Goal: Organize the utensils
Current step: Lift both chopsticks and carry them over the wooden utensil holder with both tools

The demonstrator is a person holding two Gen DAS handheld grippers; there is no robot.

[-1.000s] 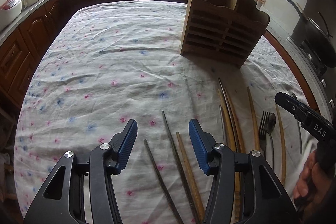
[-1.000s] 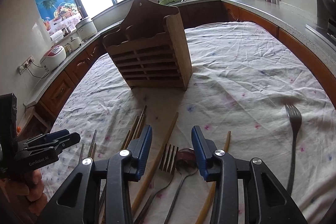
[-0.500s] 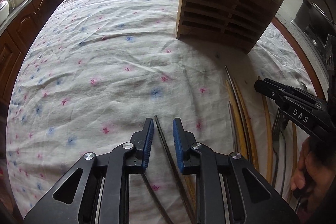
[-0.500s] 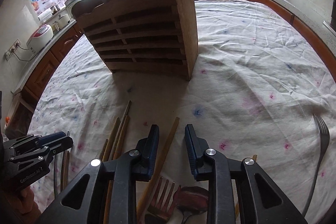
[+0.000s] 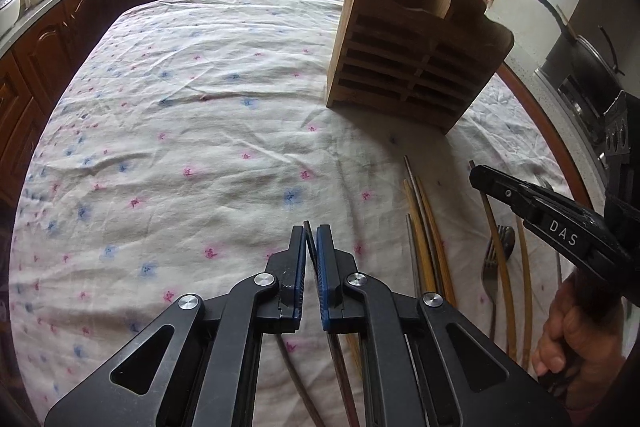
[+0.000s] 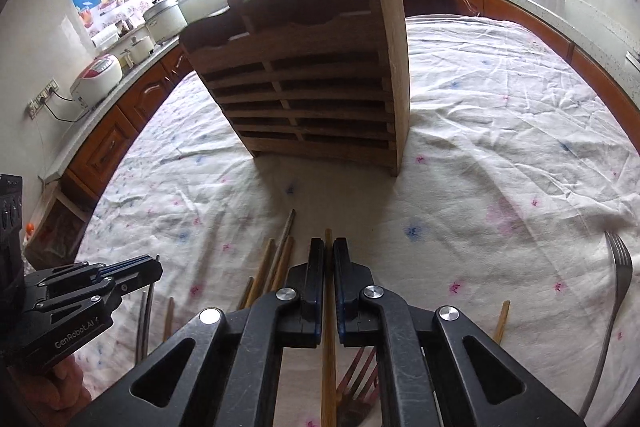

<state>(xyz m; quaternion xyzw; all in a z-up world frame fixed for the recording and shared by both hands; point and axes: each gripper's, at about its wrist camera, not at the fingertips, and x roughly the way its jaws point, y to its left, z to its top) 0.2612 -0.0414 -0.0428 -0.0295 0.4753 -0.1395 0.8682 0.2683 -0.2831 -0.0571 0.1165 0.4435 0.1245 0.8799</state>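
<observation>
A: Listing item one: left gripper [image 5: 311, 233], jaws closed on a dark chopstick [image 5: 309, 239], pinched near its far tip. Why the tip?

B: Likely so the long end hangs free to drop into the rack [image 5: 404, 67]; that is a guess.

A: Item two: right gripper [image 6: 329, 247], clamped on a wooden chopstick [image 6: 328, 347], also near its far end (tip just showing past the pads).

B: Noted. Rack stands upright toward the table's far edge, slots facing the grippers, well apart from both.

A: Item three: loose stock on the cloth [image 5: 180, 115] at the near edge: more chopsticks [image 5: 424, 227], a fork [image 6: 618, 267] toward the right edge.

B: Laid roughly parallel, pointing at the rack. Each hand takes one stick, probably a pair.
</observation>
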